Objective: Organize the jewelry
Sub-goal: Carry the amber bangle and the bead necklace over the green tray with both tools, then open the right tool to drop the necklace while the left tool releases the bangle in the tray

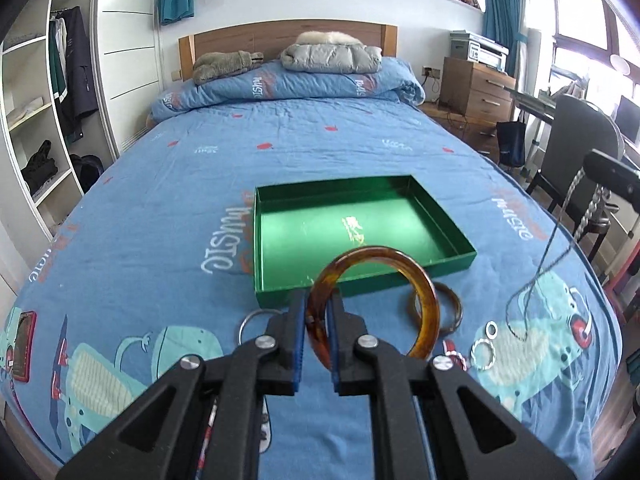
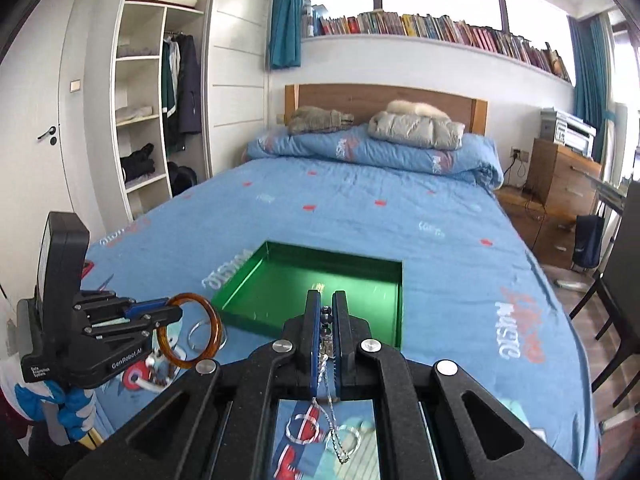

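Note:
My left gripper [image 1: 318, 304] is shut on an amber bangle [image 1: 376, 251], held upright above the blue quilt just in front of the open green box [image 1: 300, 240]. In the right wrist view the left gripper [image 2: 172, 308] holds that bangle [image 2: 216, 320] left of the box [image 2: 280, 280]. My right gripper [image 2: 327, 300] is shut on a necklace [image 2: 327, 314], dark beads between the pads and a silver chain [image 2: 332, 420] dangling below. The right gripper [image 1: 600, 170] shows at the far right of the left wrist view, its necklace cord [image 1: 540, 272] hanging to the quilt.
A second brown bangle [image 1: 454, 304], a large silver ring [image 1: 256, 314] and a small silver ring [image 1: 482, 354] lie on the quilt near the box. A folded duvet [image 1: 288, 84] sits at the headboard. A chair [image 1: 576, 152] stands right of the bed, a wardrobe [image 1: 36, 120] left.

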The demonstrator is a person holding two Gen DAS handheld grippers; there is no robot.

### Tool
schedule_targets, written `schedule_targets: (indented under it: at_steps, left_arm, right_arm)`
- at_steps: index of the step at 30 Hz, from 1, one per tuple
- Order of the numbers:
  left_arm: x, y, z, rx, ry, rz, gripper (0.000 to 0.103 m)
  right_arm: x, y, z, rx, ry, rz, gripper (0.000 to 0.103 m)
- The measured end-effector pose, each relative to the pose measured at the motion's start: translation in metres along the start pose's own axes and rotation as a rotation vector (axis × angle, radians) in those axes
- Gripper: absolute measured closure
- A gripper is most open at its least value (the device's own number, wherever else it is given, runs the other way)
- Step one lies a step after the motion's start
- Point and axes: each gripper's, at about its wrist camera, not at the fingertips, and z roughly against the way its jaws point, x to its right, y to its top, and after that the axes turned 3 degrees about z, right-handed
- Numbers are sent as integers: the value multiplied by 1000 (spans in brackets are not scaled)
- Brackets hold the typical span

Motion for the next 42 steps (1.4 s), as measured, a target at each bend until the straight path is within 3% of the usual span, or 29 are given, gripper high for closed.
schedule_targets:
  at_steps: [6,22,25,32,39,40,42]
  left_arm:
    - [-15,41,-34,-6,34,45,94]
    - [-28,96,-193,-118,111,88,93]
    - [-28,92,-215,-159,103,95,93]
    - [-22,65,-250,-252,117,54,93]
    - [-22,59,-256,-268,138,45,93]
    - [-21,59,-256,-266,142,41,92]
    - [-21,58,-256,-266,137,37,92]
  right_arm:
    - [6,55,-33,75,-63,37,98]
    - [18,61,-211,7,-71,-35,98]
    - [23,43,-233,-43,-86,-40,98]
    - [38,-20,-281,-293,-100,-54,98]
    - [51,-44,-282,-377,-103,-84,97]
    - [52,-44,-283,-385,-101,-83,94]
    - [52,-47,-282,-400,-107,-73,78]
